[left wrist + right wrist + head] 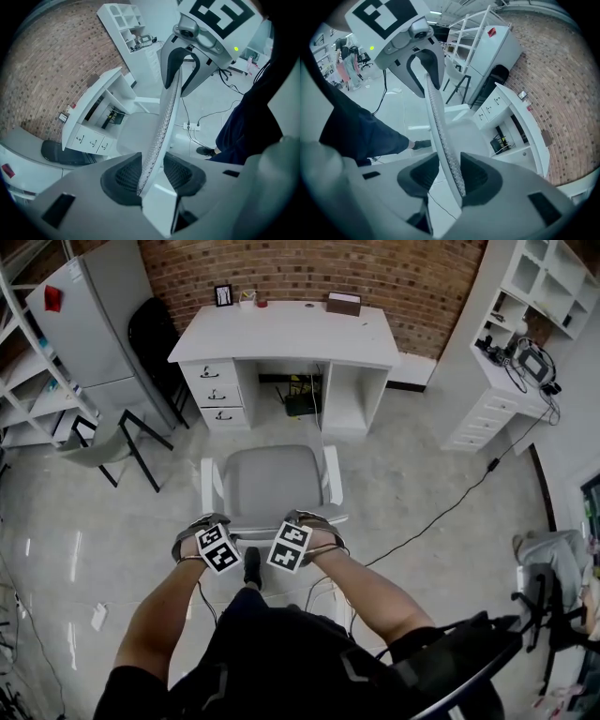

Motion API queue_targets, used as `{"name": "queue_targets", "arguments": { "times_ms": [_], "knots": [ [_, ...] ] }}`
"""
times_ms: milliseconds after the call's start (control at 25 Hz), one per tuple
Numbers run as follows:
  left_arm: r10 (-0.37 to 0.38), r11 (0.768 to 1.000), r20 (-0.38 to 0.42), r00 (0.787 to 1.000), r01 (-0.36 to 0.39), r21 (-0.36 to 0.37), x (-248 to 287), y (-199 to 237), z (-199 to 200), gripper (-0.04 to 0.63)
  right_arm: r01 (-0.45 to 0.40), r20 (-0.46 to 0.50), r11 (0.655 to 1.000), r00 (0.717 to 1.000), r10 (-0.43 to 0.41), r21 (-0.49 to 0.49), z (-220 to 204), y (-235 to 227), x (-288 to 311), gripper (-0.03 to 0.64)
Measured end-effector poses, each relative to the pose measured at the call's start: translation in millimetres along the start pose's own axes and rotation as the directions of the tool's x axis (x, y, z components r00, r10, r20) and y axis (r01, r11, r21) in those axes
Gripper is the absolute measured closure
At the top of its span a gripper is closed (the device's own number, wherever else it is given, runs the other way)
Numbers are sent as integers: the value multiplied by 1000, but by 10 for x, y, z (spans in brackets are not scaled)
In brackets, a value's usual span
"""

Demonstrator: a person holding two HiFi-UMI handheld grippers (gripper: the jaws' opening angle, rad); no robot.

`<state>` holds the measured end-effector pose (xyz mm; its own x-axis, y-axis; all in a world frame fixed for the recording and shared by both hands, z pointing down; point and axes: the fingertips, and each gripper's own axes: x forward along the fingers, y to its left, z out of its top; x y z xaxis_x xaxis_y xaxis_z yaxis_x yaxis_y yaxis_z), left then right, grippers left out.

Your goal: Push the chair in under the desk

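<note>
**Head view.** Left gripper and right gripper are on the top edge of the chair backrest, left one near its left end, right one toward its right end. Chair: white frame, grey seat, facing the knee gap of the white worktop. It stands well apart from the worktop, with bare floor between. Floor is pale, glossy tile, with a black cable trailing across it. Worktop stands against a red brick wall, with three drawers on its left side. On top of it are a small picture frame and a brown box. There is a grey cabinet to the left and a white shelf unit to the right.

**Left gripper view.** The perforated backrest edge runs between the jaws. They stand around it loosely, with no firm press visible. A power strip lies on the floor beyond.

**Right gripper view.** Jaws are closed onto the backrest edge, pads against both faces. The worktop and brick wall lie off to the right. The person's dark trouser leg and shoe are on the left.
</note>
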<state>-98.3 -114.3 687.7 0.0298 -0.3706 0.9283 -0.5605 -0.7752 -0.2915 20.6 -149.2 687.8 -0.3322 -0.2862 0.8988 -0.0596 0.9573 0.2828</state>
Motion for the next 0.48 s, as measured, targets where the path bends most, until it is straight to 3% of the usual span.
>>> {"name": "queue_targets", "arguments": {
  "times_ms": [160, 320, 480],
  "knots": [
    [21, 999, 16, 1000, -21, 25, 104, 187, 42, 443, 41, 10, 999, 999, -41, 1, 32, -137, 97, 471],
    [-18, 995, -42, 999, 22, 93, 203, 399, 91, 453, 113, 29, 992, 993, -112, -61, 76, -316, 185, 481],
    [-34, 996, -21, 999, 36, 86, 266, 567, 154, 449, 133, 28, 987, 991, -131, -85, 91, -464, 275, 486]
  ]
}}
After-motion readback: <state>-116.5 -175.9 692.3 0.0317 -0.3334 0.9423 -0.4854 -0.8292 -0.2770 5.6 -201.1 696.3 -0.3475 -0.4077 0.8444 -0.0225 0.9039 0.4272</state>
